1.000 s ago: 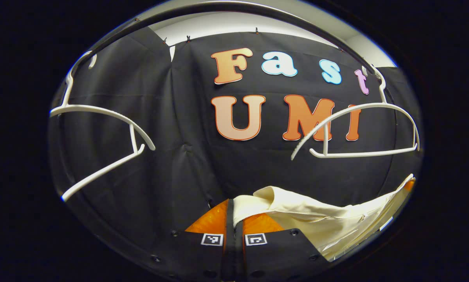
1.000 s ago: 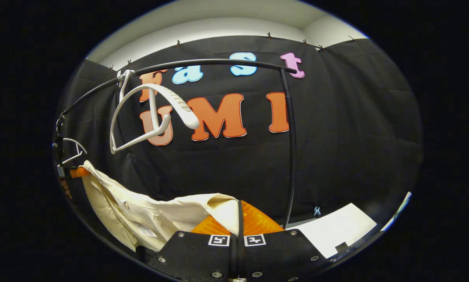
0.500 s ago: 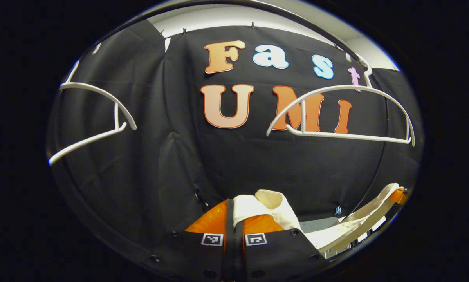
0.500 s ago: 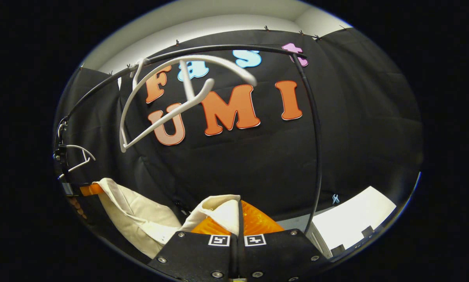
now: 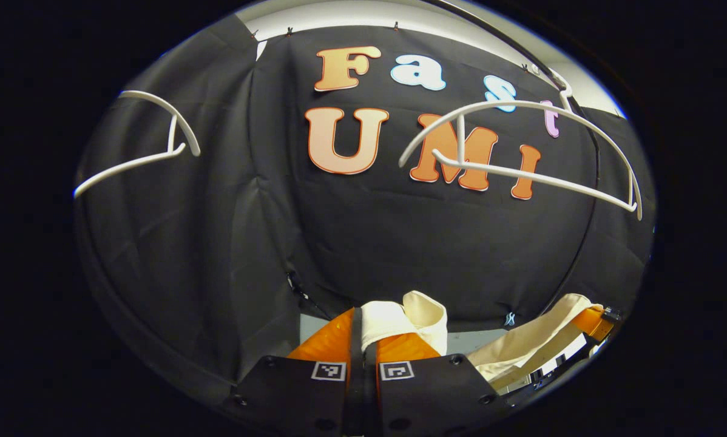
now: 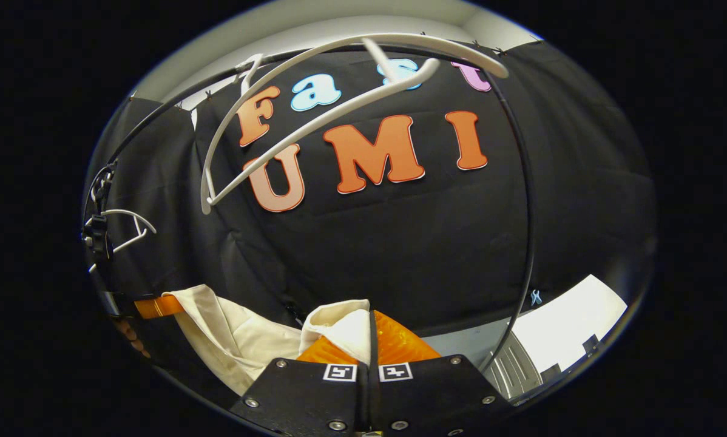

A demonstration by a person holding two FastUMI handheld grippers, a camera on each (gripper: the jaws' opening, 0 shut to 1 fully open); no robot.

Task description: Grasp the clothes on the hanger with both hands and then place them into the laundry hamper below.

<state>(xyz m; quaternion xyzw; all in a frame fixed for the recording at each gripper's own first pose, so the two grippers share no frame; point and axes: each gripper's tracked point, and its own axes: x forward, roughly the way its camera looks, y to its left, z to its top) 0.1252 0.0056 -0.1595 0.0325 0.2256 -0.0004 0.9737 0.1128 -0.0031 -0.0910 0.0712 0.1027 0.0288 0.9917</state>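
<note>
A cream garment [image 5: 524,349] hangs slack between my two grippers, free of the hangers. In the left gripper view, my left gripper [image 5: 361,318] is shut on a bunched fold of it, and the cloth runs right to the other gripper [image 5: 597,320]. In the right gripper view, my right gripper [image 6: 372,320] is shut on another fold of the garment [image 6: 236,337], which stretches left to the far gripper [image 6: 157,306]. Two bare white hangers [image 5: 521,164] [image 5: 148,155] hang above on the black rail [image 6: 175,112]; the nearer hanger [image 6: 315,115] is tilted.
The rack's black upright post [image 6: 528,212] stands right of my right gripper. Past it lies a white floor patch [image 6: 573,318], with a grey ribbed object [image 6: 512,364] at the post's foot. A small white hanger [image 6: 125,233] sits at the far left.
Both grippers have come down with the garment, so the hangers and rail stand higher in both views. The cloth between the grippers has slackened and bunched. The right hanger has swung.
</note>
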